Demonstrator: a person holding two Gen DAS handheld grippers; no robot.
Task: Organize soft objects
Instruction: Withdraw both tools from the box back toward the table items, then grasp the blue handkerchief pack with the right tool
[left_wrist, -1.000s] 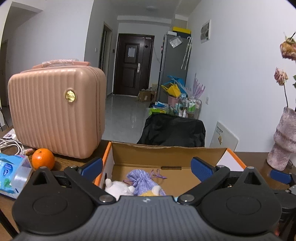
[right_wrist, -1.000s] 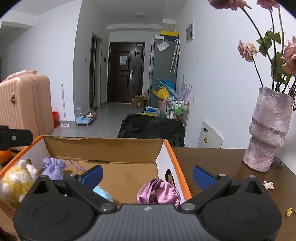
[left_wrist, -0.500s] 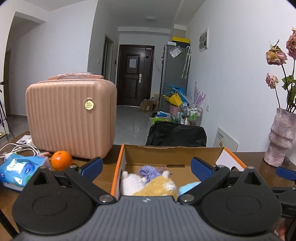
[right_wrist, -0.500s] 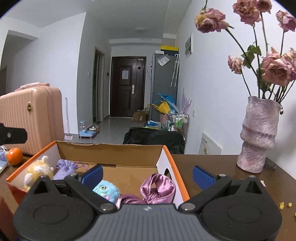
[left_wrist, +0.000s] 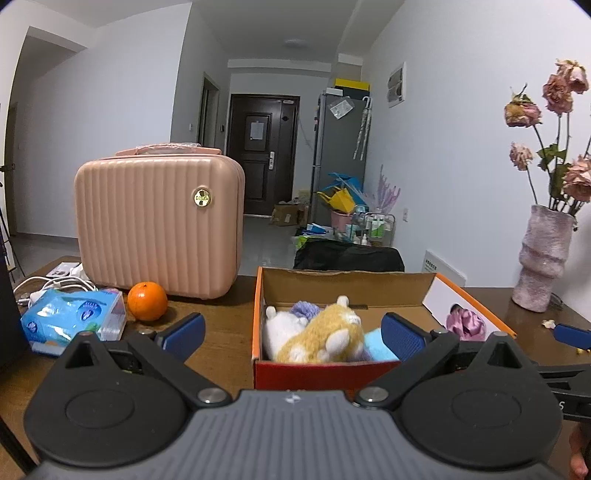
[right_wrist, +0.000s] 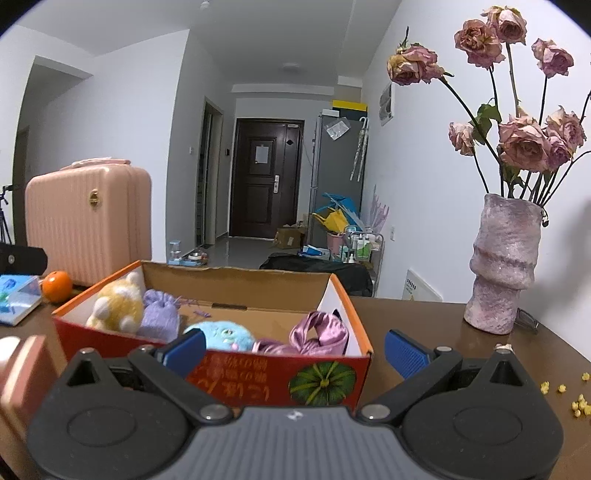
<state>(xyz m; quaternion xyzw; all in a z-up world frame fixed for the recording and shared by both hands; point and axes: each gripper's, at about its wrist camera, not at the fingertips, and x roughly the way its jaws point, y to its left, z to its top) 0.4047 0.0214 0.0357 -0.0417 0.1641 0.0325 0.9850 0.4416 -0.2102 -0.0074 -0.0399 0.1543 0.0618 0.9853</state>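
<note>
Brown wooden table carries a cardboard box of fluffy toys ahead of the left gripper and right gripper, both spread wide, empty.

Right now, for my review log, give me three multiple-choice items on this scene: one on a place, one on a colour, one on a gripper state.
1. Where is the orange?
A. in the cardboard box
B. on the table beside the pink suitcase
C. by the vase

2. What colour is the satin scrunchie in the cardboard box?
A. pink-purple
B. green
C. black

3. How are the left gripper and right gripper?
A. both shut on toys
B. one holds the plush
C. both open, empty

Answers: B, it sits on the table by the case; A, shiny pink-purple fabric; C, fingers spread with nothing between.
</note>
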